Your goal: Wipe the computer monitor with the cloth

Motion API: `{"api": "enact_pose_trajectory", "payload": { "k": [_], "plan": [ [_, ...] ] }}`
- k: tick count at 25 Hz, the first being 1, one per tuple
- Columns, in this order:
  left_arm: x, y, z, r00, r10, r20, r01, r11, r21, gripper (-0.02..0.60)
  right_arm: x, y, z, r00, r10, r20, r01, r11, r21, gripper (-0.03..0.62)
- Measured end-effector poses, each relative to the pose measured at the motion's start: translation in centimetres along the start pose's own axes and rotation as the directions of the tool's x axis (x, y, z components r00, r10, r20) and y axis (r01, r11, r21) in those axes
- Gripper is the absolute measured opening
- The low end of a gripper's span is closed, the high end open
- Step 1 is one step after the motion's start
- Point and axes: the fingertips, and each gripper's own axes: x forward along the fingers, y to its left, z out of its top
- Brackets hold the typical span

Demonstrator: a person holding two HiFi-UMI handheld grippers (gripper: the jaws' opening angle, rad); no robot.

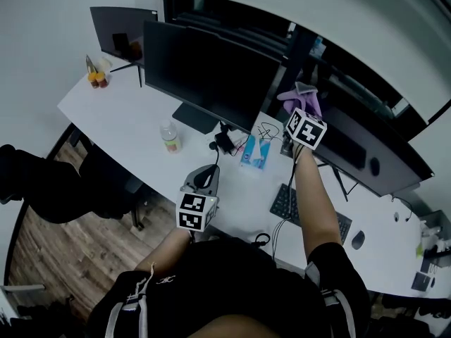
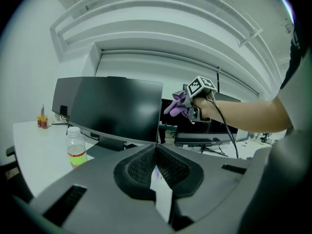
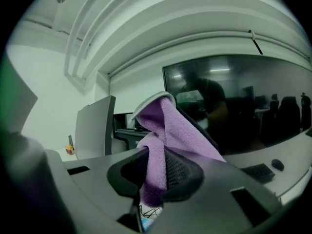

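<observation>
My right gripper (image 1: 300, 111) is raised and shut on a purple cloth (image 1: 303, 96), which stands up from the jaws at the upper left end of the wide right monitor (image 1: 373, 162). In the right gripper view the cloth (image 3: 168, 126) rises between the pads of the right gripper (image 3: 158, 155), just in front of that monitor's dark screen (image 3: 253, 101); whether they touch I cannot tell. My left gripper (image 1: 203, 176) hovers low over the white desk (image 1: 127, 115), shut with nothing in it. In its own view the left gripper (image 2: 156, 148) faces the centre monitor (image 2: 117, 106).
A centre monitor (image 1: 211, 69) and a smaller left one (image 1: 121, 28) stand on the desk. A water bottle (image 1: 170, 136), a blue packet (image 1: 255, 151), cables, a keyboard (image 1: 290, 206) and a mouse (image 1: 358, 239) lie about. Two small bottles (image 1: 96, 79) stand at the far left.
</observation>
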Motion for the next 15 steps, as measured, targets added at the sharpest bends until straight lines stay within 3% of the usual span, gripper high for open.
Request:
{"api": "enact_pose_trajectory", "payload": {
  "k": [15],
  "plan": [
    [1.9,-0.7,0.2,0.999,-0.014,-0.033,0.015,0.999,0.034,0.014,2.2,-1.2,-7.3,0.994,0.034,-0.102,-0.023,0.994,0.103,0.075]
  ]
}}
